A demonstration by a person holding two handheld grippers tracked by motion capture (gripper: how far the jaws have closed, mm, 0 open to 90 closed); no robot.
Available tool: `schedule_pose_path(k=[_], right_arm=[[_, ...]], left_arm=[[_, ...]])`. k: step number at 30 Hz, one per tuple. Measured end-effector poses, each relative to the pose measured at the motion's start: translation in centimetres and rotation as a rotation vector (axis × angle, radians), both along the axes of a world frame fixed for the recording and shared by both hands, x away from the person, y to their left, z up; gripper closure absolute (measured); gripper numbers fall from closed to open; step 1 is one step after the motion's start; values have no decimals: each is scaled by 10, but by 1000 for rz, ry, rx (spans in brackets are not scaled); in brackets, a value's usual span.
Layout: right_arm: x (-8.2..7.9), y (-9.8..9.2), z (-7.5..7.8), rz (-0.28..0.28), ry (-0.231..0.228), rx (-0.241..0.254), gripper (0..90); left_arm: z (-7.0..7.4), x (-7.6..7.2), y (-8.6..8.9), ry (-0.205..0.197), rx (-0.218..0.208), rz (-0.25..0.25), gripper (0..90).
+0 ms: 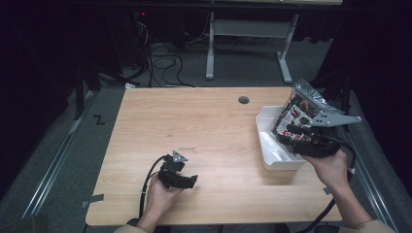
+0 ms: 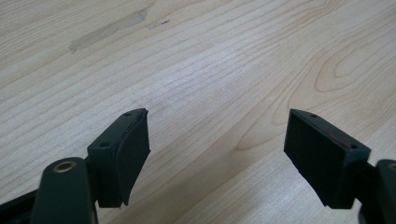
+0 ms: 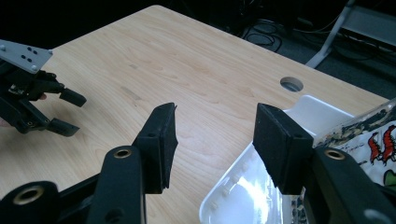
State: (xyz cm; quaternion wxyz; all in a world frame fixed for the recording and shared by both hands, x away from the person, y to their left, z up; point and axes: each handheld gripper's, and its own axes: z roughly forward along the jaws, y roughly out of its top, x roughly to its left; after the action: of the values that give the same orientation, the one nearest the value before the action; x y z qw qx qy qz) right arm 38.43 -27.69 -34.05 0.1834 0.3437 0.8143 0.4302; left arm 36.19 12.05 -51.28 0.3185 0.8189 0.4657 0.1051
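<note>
No legible text on anything.

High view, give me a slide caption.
Right gripper beside a snack bag over the white tray; left gripper idle.

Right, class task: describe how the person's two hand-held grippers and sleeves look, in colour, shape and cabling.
Both grippers are black, each with two blocky flat-faced jaws. The left gripper carries a small grey three-cornered plate and a black cable looping behind it. The right gripper has a larger grey plate with holes and a black cable trailing off. Tan sleeves show at the bottom edge.
</note>
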Motion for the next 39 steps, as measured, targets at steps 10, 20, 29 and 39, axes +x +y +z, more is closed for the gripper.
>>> schedule_pose_path(k=[10, 20, 29, 39], right_arm=[[-7, 0, -8, 23, -4, 12, 490], [-16, 4, -20, 34, 21, 30, 486], [-23, 4, -29, 29, 17, 40, 489], [-29, 4, -40, 41, 31, 49, 489]], left_arm=[[0, 0, 0, -2, -2, 1, 228], [0, -1, 0, -4, -5, 2, 228], [0, -1, 0, -3, -6, 2, 228], [0, -1, 0, 2, -9, 0, 230]])
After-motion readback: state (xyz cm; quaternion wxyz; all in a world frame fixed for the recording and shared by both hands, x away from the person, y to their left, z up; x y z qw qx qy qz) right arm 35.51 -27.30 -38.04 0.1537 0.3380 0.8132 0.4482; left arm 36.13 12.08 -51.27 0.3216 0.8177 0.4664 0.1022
